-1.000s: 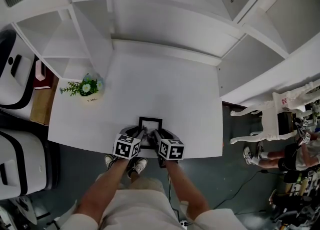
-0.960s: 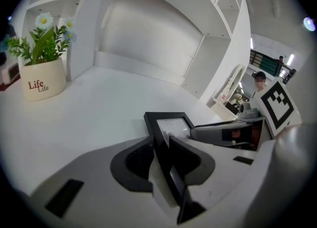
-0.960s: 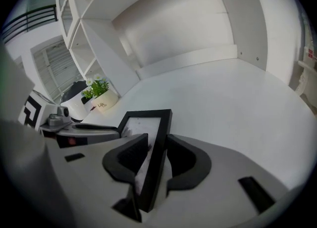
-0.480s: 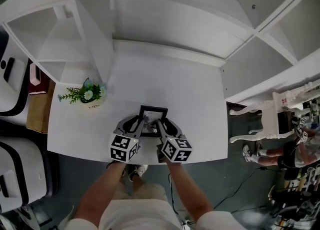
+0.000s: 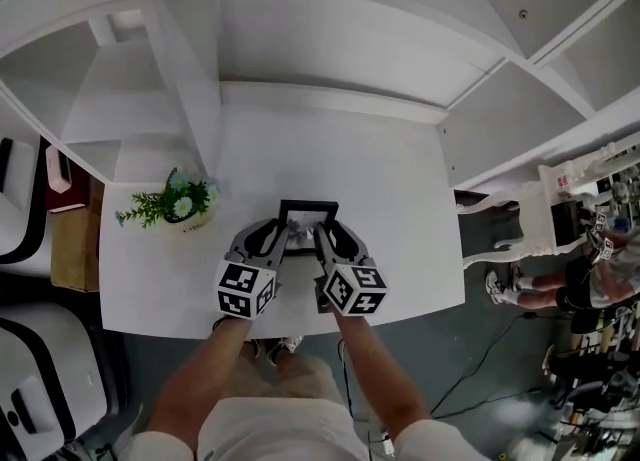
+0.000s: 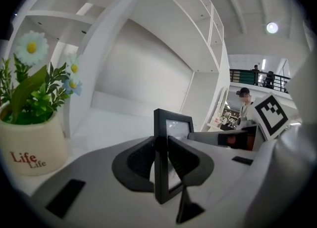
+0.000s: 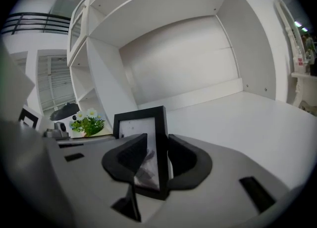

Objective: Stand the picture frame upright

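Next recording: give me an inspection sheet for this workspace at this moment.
Surface: white desk, matte.
Job's things: black picture frame near the front edge, held about upright.
Clutter: potted daisy plant at left, apart from the frame.
Grippers: left gripper shut on the frame's left edge, jaws just tightened; right gripper shut on its right edge.
Cables: one cable on the floor, right.
Surroundings: white shelving behind; white chair, people at right.
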{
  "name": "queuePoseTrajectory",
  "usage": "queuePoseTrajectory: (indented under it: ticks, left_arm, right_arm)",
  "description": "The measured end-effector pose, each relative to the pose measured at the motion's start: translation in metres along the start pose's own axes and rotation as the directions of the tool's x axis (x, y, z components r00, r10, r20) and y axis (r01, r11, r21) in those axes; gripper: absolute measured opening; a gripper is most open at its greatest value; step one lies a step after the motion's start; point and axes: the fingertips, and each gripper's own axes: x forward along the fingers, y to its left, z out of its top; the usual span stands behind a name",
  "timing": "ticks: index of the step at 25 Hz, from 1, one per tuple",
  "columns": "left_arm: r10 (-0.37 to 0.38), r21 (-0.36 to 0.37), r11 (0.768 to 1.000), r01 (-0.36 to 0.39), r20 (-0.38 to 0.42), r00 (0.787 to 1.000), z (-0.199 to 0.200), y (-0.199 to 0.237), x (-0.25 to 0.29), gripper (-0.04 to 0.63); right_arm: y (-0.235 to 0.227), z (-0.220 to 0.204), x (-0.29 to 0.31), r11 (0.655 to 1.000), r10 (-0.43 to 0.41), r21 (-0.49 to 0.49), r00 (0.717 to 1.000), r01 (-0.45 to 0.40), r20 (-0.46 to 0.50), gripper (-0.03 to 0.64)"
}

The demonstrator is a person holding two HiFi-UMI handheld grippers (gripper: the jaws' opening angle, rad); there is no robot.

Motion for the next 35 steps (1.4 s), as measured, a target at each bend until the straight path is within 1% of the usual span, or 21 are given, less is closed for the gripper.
queuePoseTrajectory:
  ticks: [5,8,12,17,25,31,35]
  left_arm:
    - [-0.022,0.03,0.999,0.021,0.04,0.999,0.015,0.008,0.008,0.087]
    - [-0.028,0.049,0.998,0.025,0.069,0.997,0.022,0.009,0.013,0.087]
    - [-0.027,0.08,0.997,0.017,0.13,0.991,0.035,0.009,0.023,0.087]
    - [-0.01,0.112,0.994,-0.013,0.202,0.979,0.049,0.013,0.038,0.087]
    - [0.013,0.113,0.993,-0.044,0.263,0.965,0.061,0.018,0.068,0.087]
    - [0.028,0.129,0.989,-0.07,0.298,0.954,0.071,0.024,0.093,0.087]
    - [0.041,0.144,0.986,-0.089,0.313,0.949,0.08,0.032,0.111,0.087]
  right_arm:
    - [0.001,0.014,0.009,1.0,-0.005,-0.001,0.998,0.005,0.055,0.14]
    - [-0.001,0.023,0.014,1.0,0.008,0.003,0.995,-0.008,0.095,0.141]
    - [-0.008,0.037,0.024,0.999,0.036,-0.009,0.988,-0.035,0.15,0.144]
    - [-0.017,0.053,0.038,0.997,0.08,-0.028,0.975,-0.075,0.205,0.143]
    - [-0.035,0.068,0.059,0.989,0.133,-0.086,0.964,-0.116,0.23,0.146]
    - [-0.05,0.084,0.076,0.983,0.169,-0.117,0.952,-0.143,0.256,0.144]
    - [-0.058,0.092,0.094,0.978,0.186,-0.137,0.948,-0.155,0.257,0.146]
